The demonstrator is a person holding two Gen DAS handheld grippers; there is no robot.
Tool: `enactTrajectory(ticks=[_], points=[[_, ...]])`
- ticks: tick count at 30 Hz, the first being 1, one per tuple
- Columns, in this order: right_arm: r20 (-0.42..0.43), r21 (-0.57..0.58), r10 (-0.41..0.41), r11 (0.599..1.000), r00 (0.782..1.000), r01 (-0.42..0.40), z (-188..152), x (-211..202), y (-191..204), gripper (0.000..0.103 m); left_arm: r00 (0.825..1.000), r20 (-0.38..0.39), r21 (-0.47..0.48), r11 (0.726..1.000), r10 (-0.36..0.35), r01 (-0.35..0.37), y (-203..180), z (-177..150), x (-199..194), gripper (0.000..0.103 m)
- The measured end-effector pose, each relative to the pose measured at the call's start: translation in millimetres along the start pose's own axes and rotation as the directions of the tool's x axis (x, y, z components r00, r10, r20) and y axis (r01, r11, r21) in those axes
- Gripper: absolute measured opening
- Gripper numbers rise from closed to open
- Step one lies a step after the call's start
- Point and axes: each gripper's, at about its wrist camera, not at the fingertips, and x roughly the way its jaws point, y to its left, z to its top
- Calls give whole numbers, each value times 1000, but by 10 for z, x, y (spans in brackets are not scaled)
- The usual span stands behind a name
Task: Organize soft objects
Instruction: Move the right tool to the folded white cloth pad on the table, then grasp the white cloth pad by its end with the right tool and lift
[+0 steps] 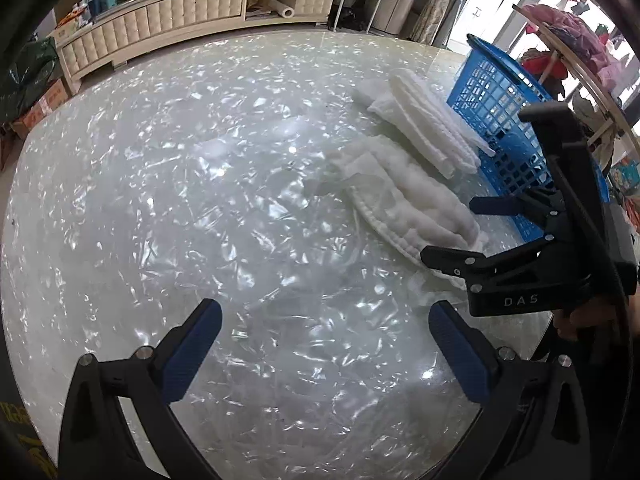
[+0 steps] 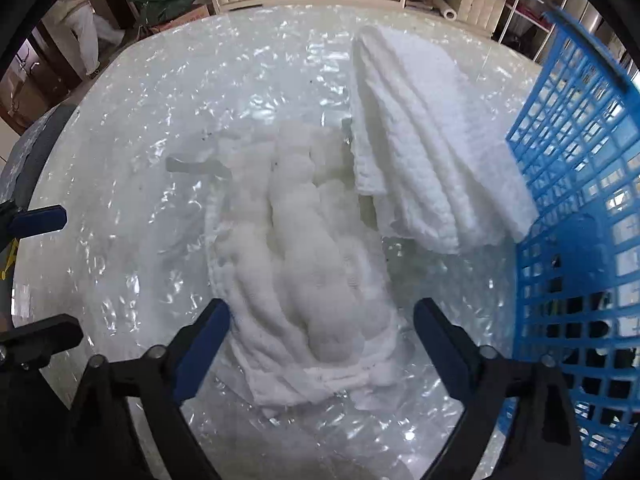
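Early stage: both cloths (image 2: 320,264) outside basket (image 2: 580,160); right gripper (image 2: 320,344) and left gripper (image 1: 324,344) spread, empty.

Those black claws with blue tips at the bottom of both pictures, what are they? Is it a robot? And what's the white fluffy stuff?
It isn't a robot. A person holds one grabbing tool in each hand, and each tool has two fingers with blue pads. A small camera sits on each tool and looks out along its fingers.

One picture comes from the left gripper. Its fingers are spread over the bare shiny table, holding nothing. In that picture you can also see the other tool from the side.

The other picture comes from the right gripper. It is open too, right at the near edge of a crumpled towel, but not squeezing it.

Behind that lies a folded towel, leaning against a blue basket. Nothing is held yet.
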Motion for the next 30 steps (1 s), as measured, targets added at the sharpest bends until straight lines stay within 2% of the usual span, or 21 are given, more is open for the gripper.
enactTrajectory(ticks=[5,7,9,11,15,20,30], points=[[-2,-27,-3,1000,1000,2,-24,66,109,85,1000,-1,-18,1000,-12,12,53,-7,20,103],[6,-37,4,999,1000,-4,-46,49,135,77,1000,-1,-17,1000,-12,12,51,-11,24,103],[17,-48,14,999,1000,-13,-79,19,189,57,1000,1,-16,1000,-14,14,43,-10,24,103],[24,-55,28,998,999,-26,-88,-14,257,43,1000,4,-13,1000,-15,15,34,-11,11,103],[32,-79,51,996,998,-49,-161,-65,367,24,1000,14,-12,1000,-16,16,23,-6,-26,103],[33,-85,81,993,996,-78,-224,-67,399,19,999,32,-11,1000,-13,13,18,1,-94,103],[96,-85,88,993,992,-80,-231,-390,325,19,998,64,-4,1000,-4,4,-19,19,-249,103]])
